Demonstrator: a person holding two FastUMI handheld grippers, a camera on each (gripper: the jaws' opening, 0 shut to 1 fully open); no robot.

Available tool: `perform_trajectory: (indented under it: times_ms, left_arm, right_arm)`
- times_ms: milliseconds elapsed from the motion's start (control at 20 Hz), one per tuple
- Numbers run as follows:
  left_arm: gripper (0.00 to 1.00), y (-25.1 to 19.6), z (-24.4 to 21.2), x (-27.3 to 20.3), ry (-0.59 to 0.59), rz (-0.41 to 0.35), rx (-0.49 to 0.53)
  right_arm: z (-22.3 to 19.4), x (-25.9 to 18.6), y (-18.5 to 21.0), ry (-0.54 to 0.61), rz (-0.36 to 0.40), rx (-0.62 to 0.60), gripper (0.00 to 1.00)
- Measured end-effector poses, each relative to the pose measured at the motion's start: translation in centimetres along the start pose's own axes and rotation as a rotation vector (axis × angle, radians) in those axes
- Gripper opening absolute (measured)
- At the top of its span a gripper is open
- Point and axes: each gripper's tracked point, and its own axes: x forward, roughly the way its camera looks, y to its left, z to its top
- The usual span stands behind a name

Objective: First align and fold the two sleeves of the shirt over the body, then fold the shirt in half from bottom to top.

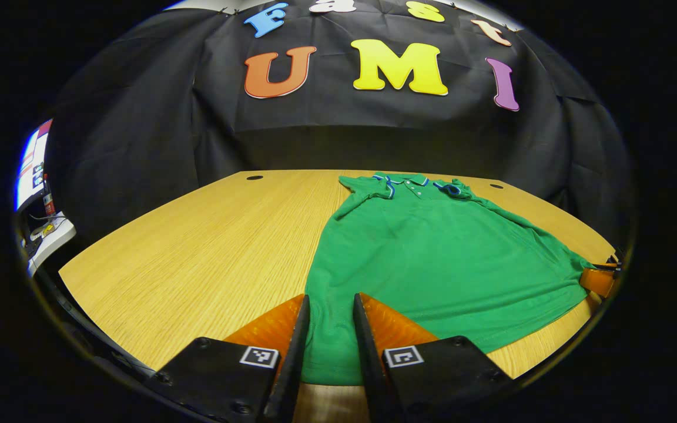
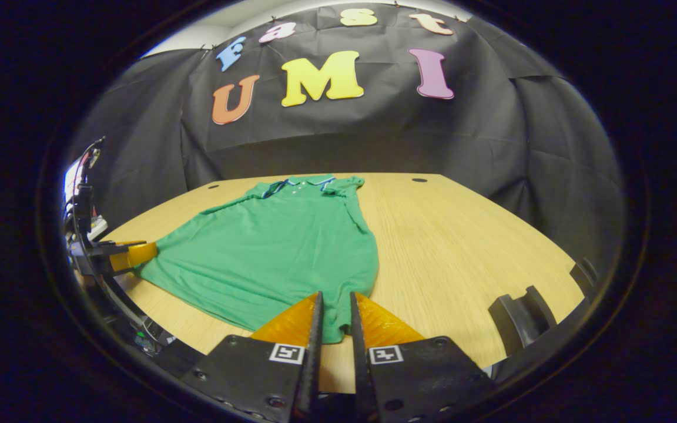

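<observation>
A green polo shirt (image 1: 432, 258) lies flat on the wooden table (image 1: 197, 247), its collar (image 1: 412, 182) at the far edge. Both sleeves look folded in over the chest. In the left gripper view, my left gripper (image 1: 331, 296) is shut on the near left corner of the hem, with green cloth between its fingers. The right gripper (image 1: 600, 281) shows at the shirt's other bottom corner. In the right gripper view, my right gripper (image 2: 334, 294) is shut on the near corner of the shirt (image 2: 274, 247), and the left gripper (image 2: 133, 255) touches the far corner.
Bare tabletop (image 2: 462, 235) stretches to either side of the shirt, with small cable holes (image 1: 254, 177) near the back edge. A black curved holder (image 2: 518, 317) stands at the table's near right corner. Equipment and cables (image 1: 44, 229) sit off the table's left side.
</observation>
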Motion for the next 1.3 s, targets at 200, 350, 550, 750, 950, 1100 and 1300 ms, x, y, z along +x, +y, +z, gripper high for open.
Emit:
perform_trajectory:
  times_ms: [200, 350, 550, 750, 950, 1100, 1300]
  left_arm:
    - [0.18, -0.3, 0.3, 0.3, -0.007, -0.012, -0.027]
    - [0.08, -0.4, 0.6, 0.4, 0.001, -0.025, -0.061]
    - [0.07, -0.5, 2.8, -0.4, -0.033, -0.033, -0.055]
    - [0.07, -0.7, 6.6, -1.2, -0.092, -0.031, -0.039]
    - [0.07, -1.4, 10.5, -1.6, -0.142, -0.046, -0.003]
    - [0.07, -2.4, 13.0, -1.1, -0.178, -0.054, 0.034]
    - [0.07, -3.8, 15.7, 0.2, -0.198, -0.078, 0.064]
  right_arm:
    - [0.5, 0.2, -0.1, 0.001, -0.009, 0.014, 0.02]
    - [1.3, -0.4, -0.2, -0.003, -0.009, 0.036, 0.01]
    - [3.8, -1.9, 0.2, -0.076, -0.002, -0.013, 0.01]
    - [7.0, -2.9, 0.9, -0.149, 0.005, -0.053, 0.01]
    - [11.2, -3.2, 1.0, -0.229, -0.01, -0.081, 0.01]
    - [14.5, -3.0, 0.7, -0.293, -0.027, -0.088, 0.01]
    - [17.4, -1.2, 0.8, -0.312, -0.029, -0.083, 0.01]
